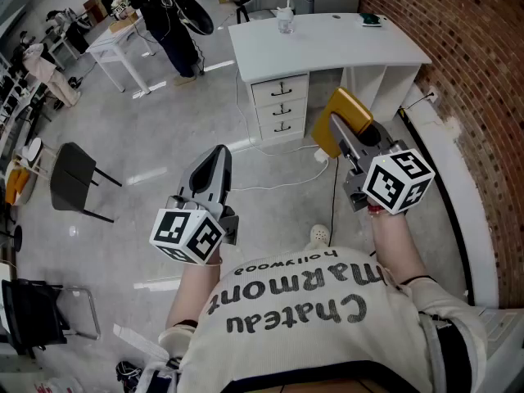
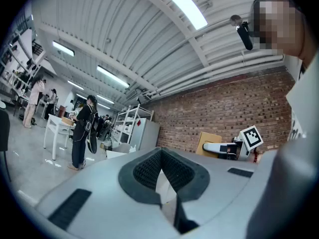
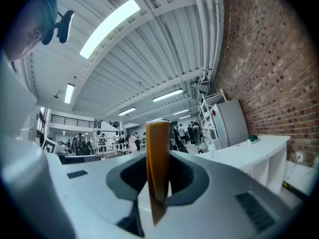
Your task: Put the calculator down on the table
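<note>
The calculator (image 1: pixel 339 119) is a flat yellow-backed slab, held on edge above the floor with my right gripper (image 1: pixel 350 142) shut on it. In the right gripper view the calculator (image 3: pixel 157 169) stands edge-on between the dark pads. The white table (image 1: pixel 327 43) lies ahead of it, some way off and lower in the head view. My left gripper (image 1: pixel 219 158) hangs to the left, level, jaws together and nothing in them. The left gripper view shows its pads (image 2: pixel 149 169) meeting at the tips, with the right gripper (image 2: pixel 225 149) and the calculator (image 2: pixel 208 142) off to the right.
The table has a drawer unit (image 1: pixel 281 105) under it, a clear cup (image 1: pixel 285 21) and a small green thing (image 1: pixel 371 20) on top. A brick wall (image 1: pixel 458 64) runs along the right. A black chair (image 1: pixel 74 178) stands on the left, and a cable (image 1: pixel 327 166) lies on the floor.
</note>
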{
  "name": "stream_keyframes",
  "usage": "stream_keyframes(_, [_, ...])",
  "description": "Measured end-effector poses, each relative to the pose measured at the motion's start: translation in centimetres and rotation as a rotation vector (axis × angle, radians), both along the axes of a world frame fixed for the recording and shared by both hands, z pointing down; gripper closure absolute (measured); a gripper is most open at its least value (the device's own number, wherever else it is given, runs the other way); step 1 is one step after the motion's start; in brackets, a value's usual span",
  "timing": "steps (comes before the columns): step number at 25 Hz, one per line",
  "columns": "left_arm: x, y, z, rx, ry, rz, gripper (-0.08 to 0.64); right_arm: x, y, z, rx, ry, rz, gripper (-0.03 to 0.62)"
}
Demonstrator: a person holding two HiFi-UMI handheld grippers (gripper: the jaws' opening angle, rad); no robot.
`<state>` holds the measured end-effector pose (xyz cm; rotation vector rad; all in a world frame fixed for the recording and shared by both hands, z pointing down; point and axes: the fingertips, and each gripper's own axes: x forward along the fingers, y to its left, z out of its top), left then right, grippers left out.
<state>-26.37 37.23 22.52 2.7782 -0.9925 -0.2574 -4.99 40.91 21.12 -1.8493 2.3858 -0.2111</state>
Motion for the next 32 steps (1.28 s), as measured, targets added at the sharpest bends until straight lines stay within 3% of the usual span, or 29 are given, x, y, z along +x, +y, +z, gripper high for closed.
stream_keyframes(12, [3.0,-7.0,-0.3,-0.001,0.011,-0.038,0.560,3.9,-7.6,0.1,-0.008,-0.004,-0.015,0.501])
stream_keyframes(32, [17.4,-22.0,-2.0,0.025,0.053,-0.125,0.560,17.3,-24.2,-2.5,0.022,-0.025,-0.137,0.500])
